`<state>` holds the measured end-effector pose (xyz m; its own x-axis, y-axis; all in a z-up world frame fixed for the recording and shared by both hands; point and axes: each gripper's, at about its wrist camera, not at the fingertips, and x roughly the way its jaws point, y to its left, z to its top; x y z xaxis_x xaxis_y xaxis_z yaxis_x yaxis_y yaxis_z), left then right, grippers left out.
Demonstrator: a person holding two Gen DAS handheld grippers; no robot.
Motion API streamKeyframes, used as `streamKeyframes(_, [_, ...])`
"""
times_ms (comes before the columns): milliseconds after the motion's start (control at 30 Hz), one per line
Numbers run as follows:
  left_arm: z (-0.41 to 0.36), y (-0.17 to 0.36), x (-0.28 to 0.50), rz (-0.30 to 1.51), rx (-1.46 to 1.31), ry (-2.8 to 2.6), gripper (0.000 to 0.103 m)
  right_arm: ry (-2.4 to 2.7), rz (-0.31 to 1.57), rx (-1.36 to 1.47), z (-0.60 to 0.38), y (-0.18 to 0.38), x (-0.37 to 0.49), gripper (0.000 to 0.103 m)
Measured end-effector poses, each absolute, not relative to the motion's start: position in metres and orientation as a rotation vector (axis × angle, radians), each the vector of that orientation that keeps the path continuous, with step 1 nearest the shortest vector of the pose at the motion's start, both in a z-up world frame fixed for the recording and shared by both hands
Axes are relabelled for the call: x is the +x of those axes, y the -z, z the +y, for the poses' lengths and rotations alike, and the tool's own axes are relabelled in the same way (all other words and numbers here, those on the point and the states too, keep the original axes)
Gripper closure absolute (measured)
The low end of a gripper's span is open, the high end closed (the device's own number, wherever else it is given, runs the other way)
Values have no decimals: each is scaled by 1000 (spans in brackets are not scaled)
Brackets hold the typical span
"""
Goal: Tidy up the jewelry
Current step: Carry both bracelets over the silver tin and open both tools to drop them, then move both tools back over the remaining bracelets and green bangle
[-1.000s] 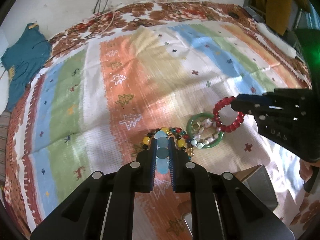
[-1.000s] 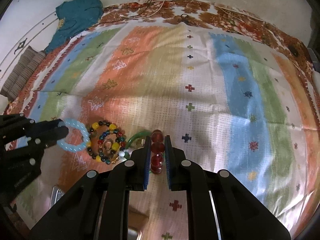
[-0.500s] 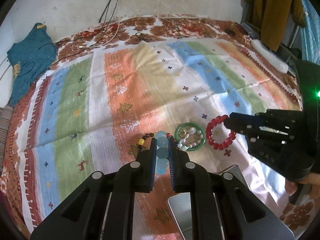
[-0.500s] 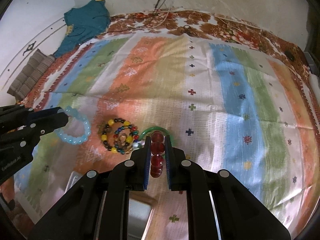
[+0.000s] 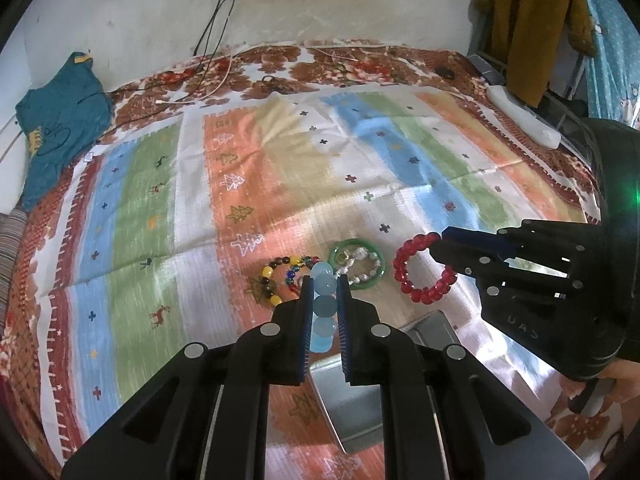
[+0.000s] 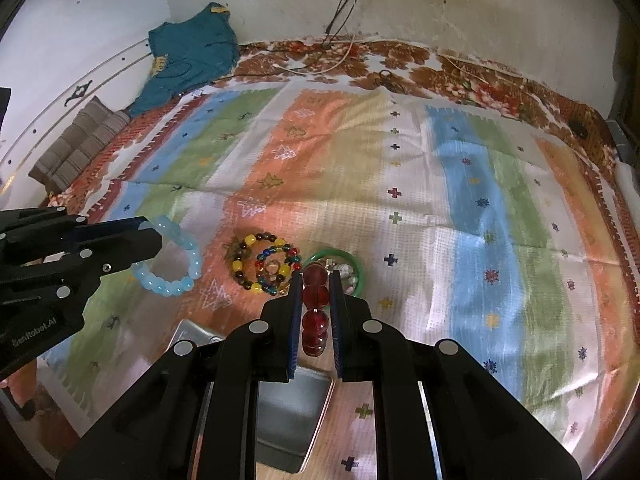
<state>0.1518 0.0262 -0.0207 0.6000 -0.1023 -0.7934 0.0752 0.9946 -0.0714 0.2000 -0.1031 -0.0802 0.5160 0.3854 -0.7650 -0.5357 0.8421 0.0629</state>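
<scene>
The left claw is clenched on a pale blue bead bracelet, and the right claw is clenched on a red bead bracelet. Each loop hangs free from the pinched beads, clear of the bed cover, probably for transfer into the metal tray directly below both claws. Ahead of the claws, a multicoloured bead strand and a smooth green bangle lie on the woven striped cloth. The beads are round, glossy and translucent; the tray is flat and reflective.
</scene>
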Motion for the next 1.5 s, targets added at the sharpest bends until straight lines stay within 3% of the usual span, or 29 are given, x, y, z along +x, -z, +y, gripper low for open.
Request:
streamKeyframes(800, [-4,11,99,877,-4,135,92,-599,843,-189,-122,72,142,89])
streamKeyframes(833, [-4,11,99,881,-7,132,91,-591,841,-191,-122,72,142,88])
streamKeyframes(867, [-3,11,99,880,-11,122,90,-578,838,-194,-123,72,141,78])
streamKeyframes(933, [0,10,98,870,-15,99,72,-568,825,-183,-127,70,141,58])
streamKeyframes(1167, [17,14,102,878,-45,34,71,-532,865,-182,-132,78,152,58])
streamKeyframes(1500, [31,24,117,919,-84,-26,60,-514,915,-186,-126,89,168,54])
